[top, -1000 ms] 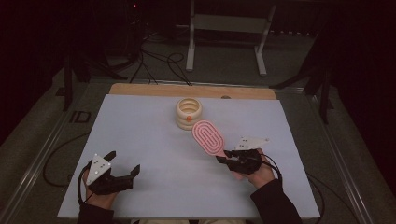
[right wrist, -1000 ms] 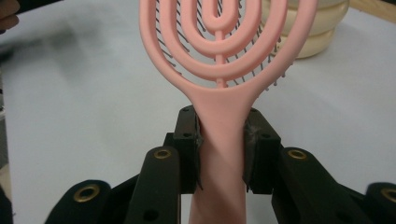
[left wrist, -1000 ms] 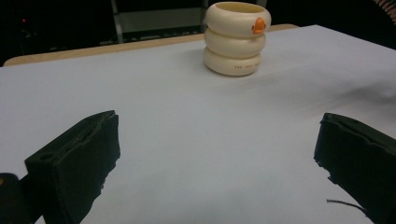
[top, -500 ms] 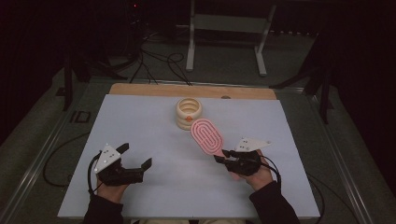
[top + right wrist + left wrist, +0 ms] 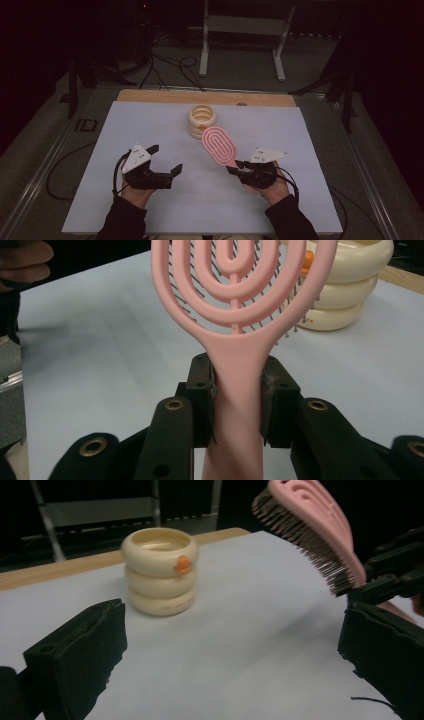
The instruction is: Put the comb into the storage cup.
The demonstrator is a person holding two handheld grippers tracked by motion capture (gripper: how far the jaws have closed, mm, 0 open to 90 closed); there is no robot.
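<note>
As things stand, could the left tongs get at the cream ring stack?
Probably yes: the left tongs are open and empty, with bare table between them and the cream ring stack. The pink brush sits off to the side.

A pink brush [image 5: 218, 145], a cream ringed holder [image 5: 202, 120] with an orange dot, black tongs [image 5: 167, 160].

No writing, label, brand, number or sign can be read anywhere here.
</note>
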